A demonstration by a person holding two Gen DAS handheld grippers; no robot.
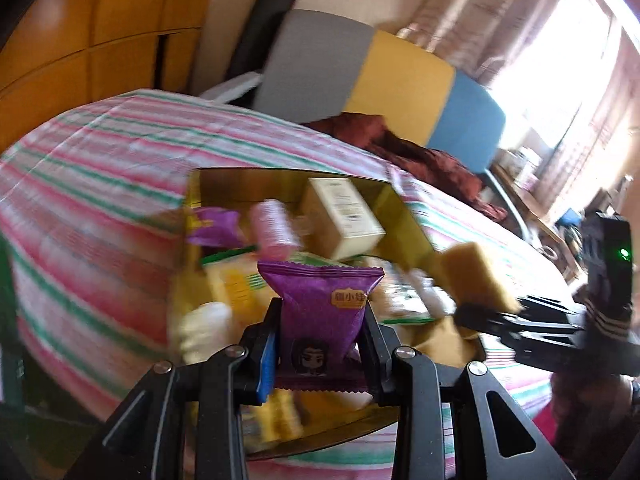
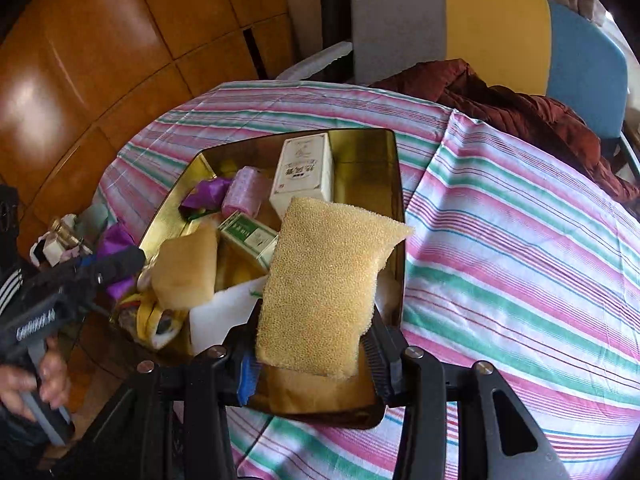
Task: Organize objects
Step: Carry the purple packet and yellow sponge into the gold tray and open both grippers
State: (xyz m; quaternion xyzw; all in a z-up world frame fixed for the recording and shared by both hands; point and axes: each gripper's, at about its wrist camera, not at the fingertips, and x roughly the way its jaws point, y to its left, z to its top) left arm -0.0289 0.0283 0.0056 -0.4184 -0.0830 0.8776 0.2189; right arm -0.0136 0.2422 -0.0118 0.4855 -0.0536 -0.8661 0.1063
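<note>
Purple snack packet (image 1: pixel 322 312) sits clamped in my left gripper (image 1: pixel 320 344) above the gold tin tray (image 2: pixel 396 184) on the striped counter (image 2: pixel 520 240); my right gripper (image 2: pixel 316 356) pinches a yellow sponge (image 2: pixel 324 284) over the tray.

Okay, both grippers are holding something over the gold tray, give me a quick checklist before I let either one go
1. Left gripper grip on the purple snack packet: ok, clamped on both sides.
2. Right gripper grip on the yellow sponge: ok, squeezed between the fingers.
3. Sponge over the gold tray: ok, it hangs above the tray's near right part.
4. Packet over the tray: ok, tray contents show directly behind it in the left wrist view.
5. Free landing spot: not ok on the left, which is piled; bare gold shows beside the white box.
6. Grippers apart from each other: ok, a gap shows between them in both views.
</note>
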